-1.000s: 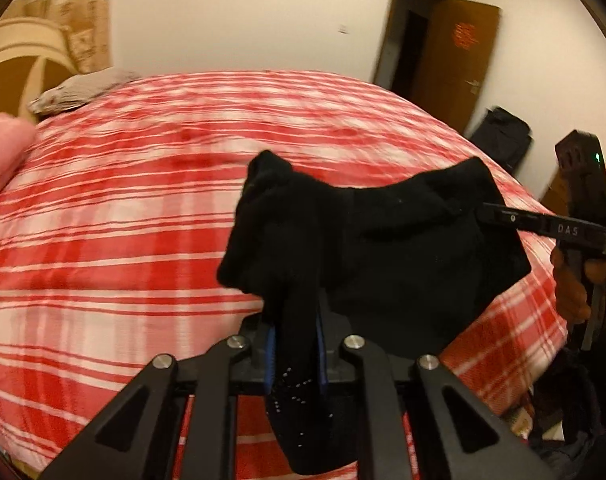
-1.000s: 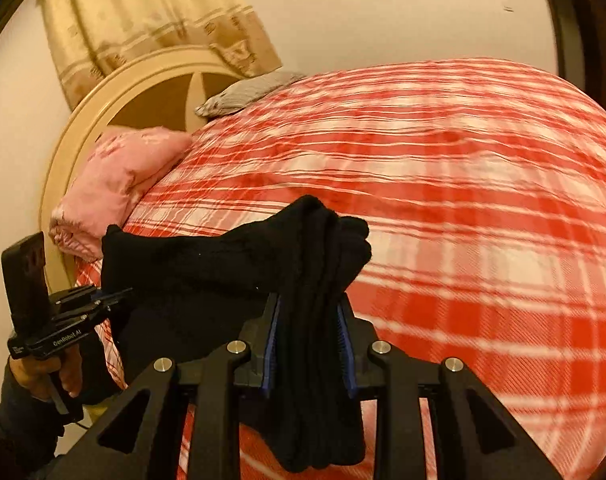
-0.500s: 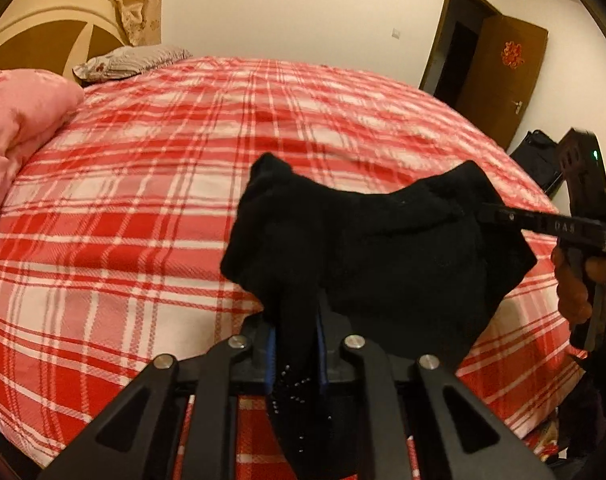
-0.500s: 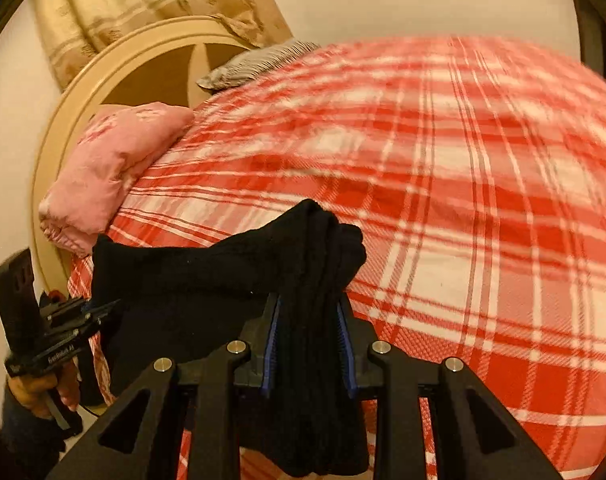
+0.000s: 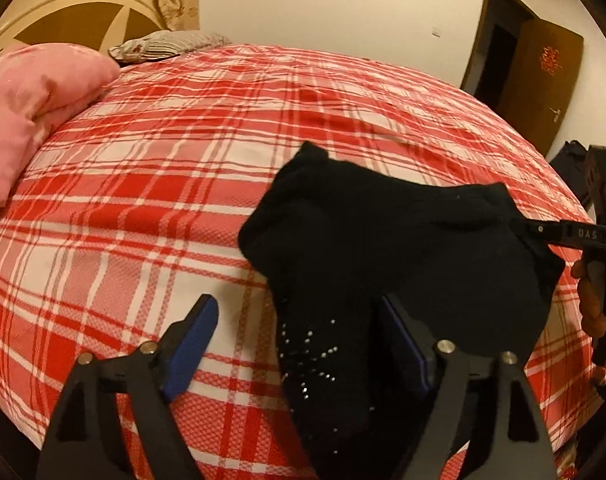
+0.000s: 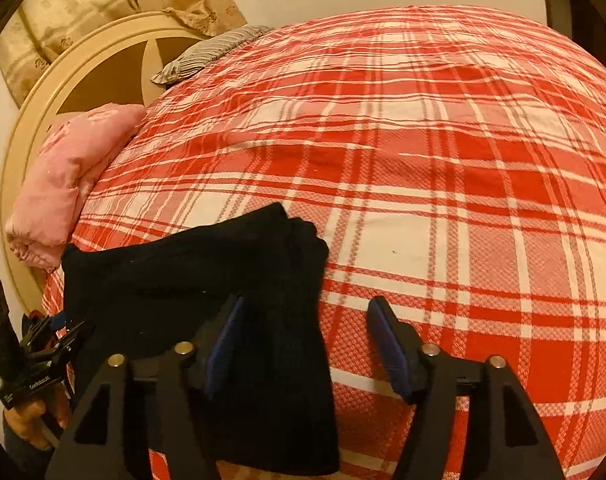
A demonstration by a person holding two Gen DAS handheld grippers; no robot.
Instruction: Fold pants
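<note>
Two grippers, both with jaws just spread wide and gripping nothing. One pair of black pants point(image 5: 403, 248), folded into a thick bundle, lying on the red-and-white plaid bedspread point(image 5: 151, 184) directly ahead of both tools, strung between them. At the left gripper point(image 5: 303, 344), blue pads standing well apart; a strip of the black cloth, dotted with small shiny studs, draped down through the gap, lying against the right-hand pad and clear of the left-hand one. At the right gripper point(image 6: 303, 344), the same picture mirrored: folded layers of cloth resting against the left-hand pad, clear plaid showing before the right-hand pad. Seen from the left wrist, right gripper out to the far right, its tip at the bundle's corner, with one hand point(image 5: 595, 300) wrapped around its handle. Seen from the right wrist, left gripper low at the far left, beside the cloth's other end, again with one hand point(image 6: 31, 420) on the handle. Farther ahead and to the left: one pink folded quilt point(image 5: 35, 108), one striped pillow point(image 5: 163, 44), one round cream headboard point(image 6: 79, 92), one patterned curtain point(image 6: 115, 0). Beyond and to the right in the left view, one brown door point(image 5: 543, 76), standing open.
</note>
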